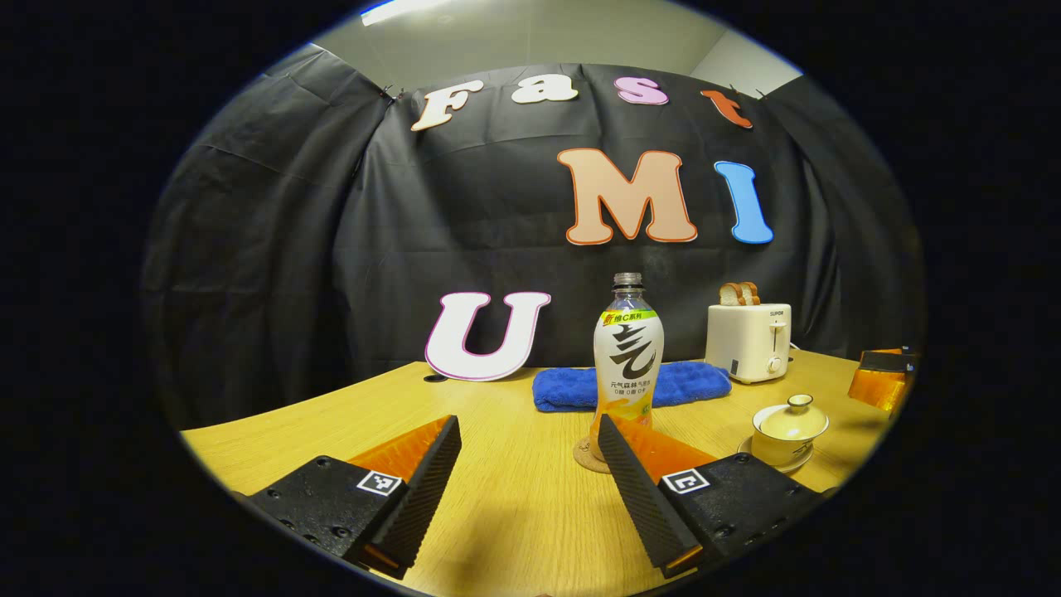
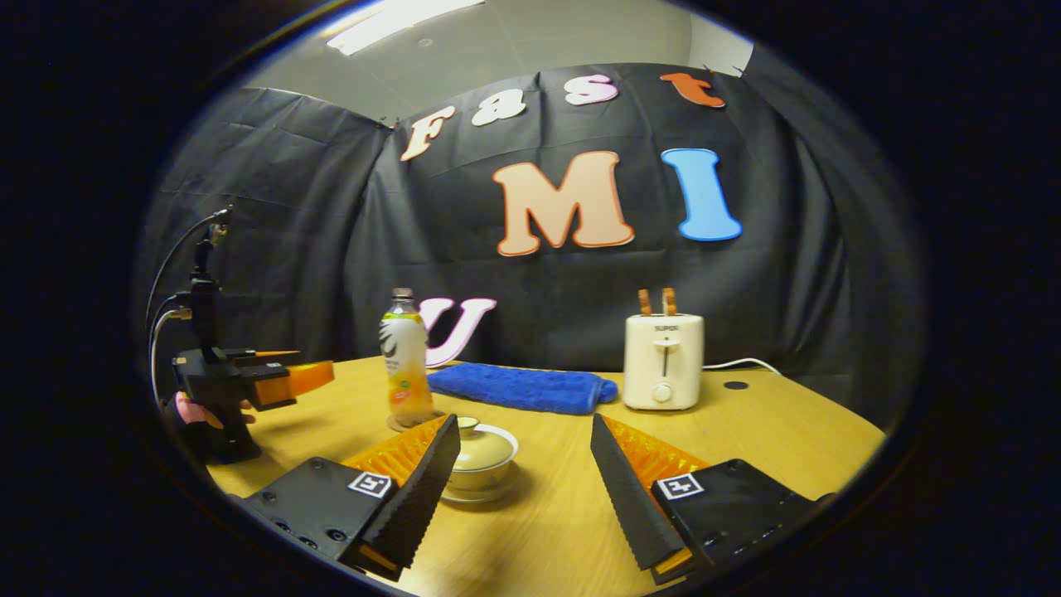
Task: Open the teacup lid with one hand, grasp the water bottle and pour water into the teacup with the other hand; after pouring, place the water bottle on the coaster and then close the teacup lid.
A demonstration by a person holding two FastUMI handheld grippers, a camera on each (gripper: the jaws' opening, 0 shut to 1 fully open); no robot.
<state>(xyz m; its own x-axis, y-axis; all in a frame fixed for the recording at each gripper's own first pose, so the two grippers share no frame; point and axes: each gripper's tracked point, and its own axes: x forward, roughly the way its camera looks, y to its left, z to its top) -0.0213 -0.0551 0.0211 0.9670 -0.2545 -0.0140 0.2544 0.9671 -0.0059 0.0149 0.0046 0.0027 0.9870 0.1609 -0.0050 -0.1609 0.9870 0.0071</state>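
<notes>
Both my grippers, left (image 1: 529, 489) and right (image 2: 524, 489), hang released. Teacup lid (image 2: 481, 446) seemingly on; next I lift it, bottle (image 1: 627, 365) at 12 o'clock

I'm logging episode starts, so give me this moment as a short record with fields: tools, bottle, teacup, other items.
left tool: open, holds nothing, aimed toward bottle
right tool: open, holds nothing, teacup ahead by its left finger
bottle: upright on coaster, cap on
teacup: on saucer, lid on
towel: flat, behind bottle and teacup
toaster: at the back, bread in slots
table: wooden
</notes>
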